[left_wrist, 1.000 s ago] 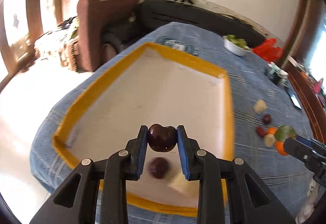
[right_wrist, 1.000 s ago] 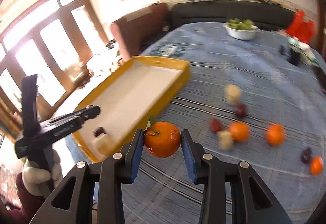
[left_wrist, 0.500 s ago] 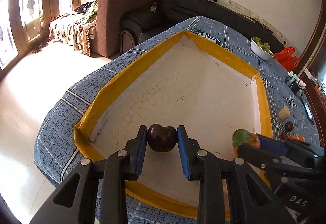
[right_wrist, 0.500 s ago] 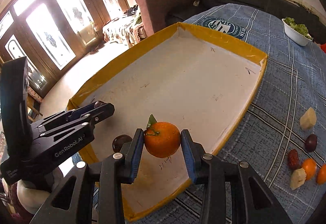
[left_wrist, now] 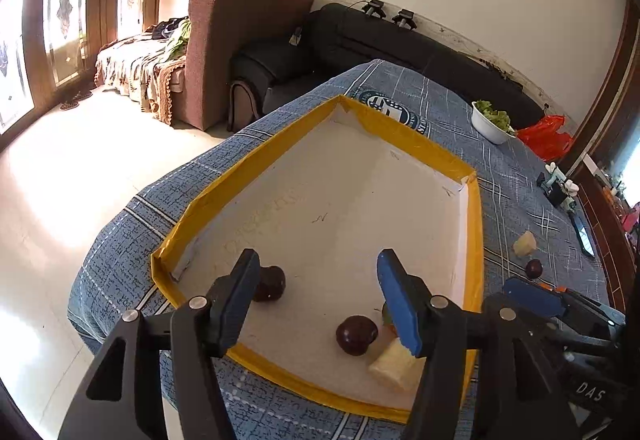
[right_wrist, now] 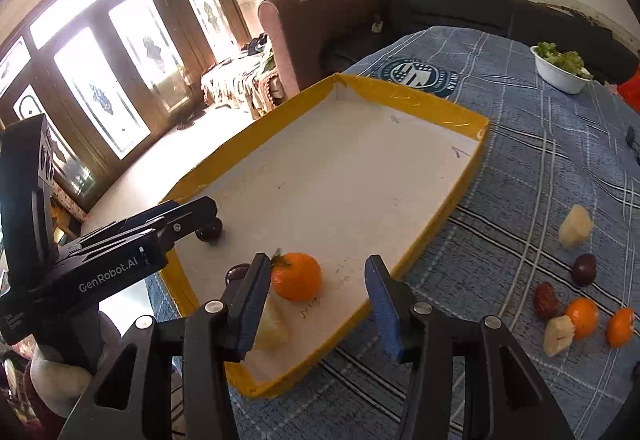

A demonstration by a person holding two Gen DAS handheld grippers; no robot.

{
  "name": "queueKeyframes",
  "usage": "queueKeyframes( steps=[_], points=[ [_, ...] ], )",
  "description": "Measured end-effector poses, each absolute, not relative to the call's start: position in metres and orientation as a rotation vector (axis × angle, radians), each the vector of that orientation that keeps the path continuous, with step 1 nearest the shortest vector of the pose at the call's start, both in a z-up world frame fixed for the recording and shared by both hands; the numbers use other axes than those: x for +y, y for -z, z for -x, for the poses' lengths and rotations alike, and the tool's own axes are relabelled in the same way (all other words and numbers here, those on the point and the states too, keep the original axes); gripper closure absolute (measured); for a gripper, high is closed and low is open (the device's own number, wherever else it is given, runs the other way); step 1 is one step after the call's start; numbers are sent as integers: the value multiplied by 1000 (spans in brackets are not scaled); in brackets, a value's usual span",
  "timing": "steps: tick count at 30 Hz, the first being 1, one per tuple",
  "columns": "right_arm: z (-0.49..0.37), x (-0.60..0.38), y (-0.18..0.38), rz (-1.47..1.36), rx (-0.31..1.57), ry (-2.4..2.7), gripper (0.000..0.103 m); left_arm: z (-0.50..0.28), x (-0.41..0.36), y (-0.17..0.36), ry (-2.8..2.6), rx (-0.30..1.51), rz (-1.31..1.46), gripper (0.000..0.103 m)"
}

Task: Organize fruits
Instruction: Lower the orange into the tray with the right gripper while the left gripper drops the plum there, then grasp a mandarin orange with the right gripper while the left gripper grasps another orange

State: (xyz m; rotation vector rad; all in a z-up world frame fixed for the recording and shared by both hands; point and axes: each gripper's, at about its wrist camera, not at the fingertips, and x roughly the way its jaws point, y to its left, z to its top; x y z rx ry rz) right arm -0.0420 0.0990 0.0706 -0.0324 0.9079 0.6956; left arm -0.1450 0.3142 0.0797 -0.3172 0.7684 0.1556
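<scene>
A yellow-rimmed white tray [left_wrist: 256, 168] [right_wrist: 468, 176] lies on the blue tablecloth. My left gripper [left_wrist: 320, 296] is open over its near end, above two dark plums [left_wrist: 356, 335] [left_wrist: 271, 283] and a pale fruit chunk [left_wrist: 394, 366]. My right gripper [right_wrist: 316, 304] is open above the tray's near corner. An orange [right_wrist: 298, 276] with a leaf lies in the tray between its fingers. A plum [right_wrist: 210, 229] and a pale chunk [right_wrist: 272, 328] lie near it.
Loose fruit lies on the cloth right of the tray: two oranges [right_wrist: 582, 317] [right_wrist: 620, 327], pale chunks [right_wrist: 575, 227] [right_wrist: 558, 336], a plum [right_wrist: 584, 269], a red date [right_wrist: 545, 300]. A white bowl of greens [right_wrist: 562, 70] stands at the back. The table edge drops off left of the tray.
Both grippers have opened. The left one has let its plum go and the right one its orange; both fruits now lie in the tray.
</scene>
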Motion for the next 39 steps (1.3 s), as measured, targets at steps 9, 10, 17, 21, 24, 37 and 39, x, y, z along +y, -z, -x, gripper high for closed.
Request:
queueKeyframes(
  steps=[9, 10, 17, 21, 24, 37, 39],
  points=[
    [40, -53, -95, -151, 831, -450, 45, 149, 251, -104, -17, 743, 216, 30],
    [47, -69, -98, -165, 823, -417, 45, 148, 241, -105, 9, 744, 201, 29],
    [56, -186, -90, -246, 810, -175, 45, 140, 185, -96, 173, 793, 157, 28],
    [57, -228, -73, -289, 821, -85, 45, 135, 151, -84, 262, 834, 122, 29],
    [55, -239, -61, -293, 843, -54, 45, 132, 127, -77, 310, 849, 79, 29],
    [49, -256, -28, -302, 860, -15, 43, 99, 26, -76, 505, 809, -104, 42],
    [51, -262, -24, -333, 867, -25, 43, 91, 6, -74, 543, 806, -143, 42]
  ],
)
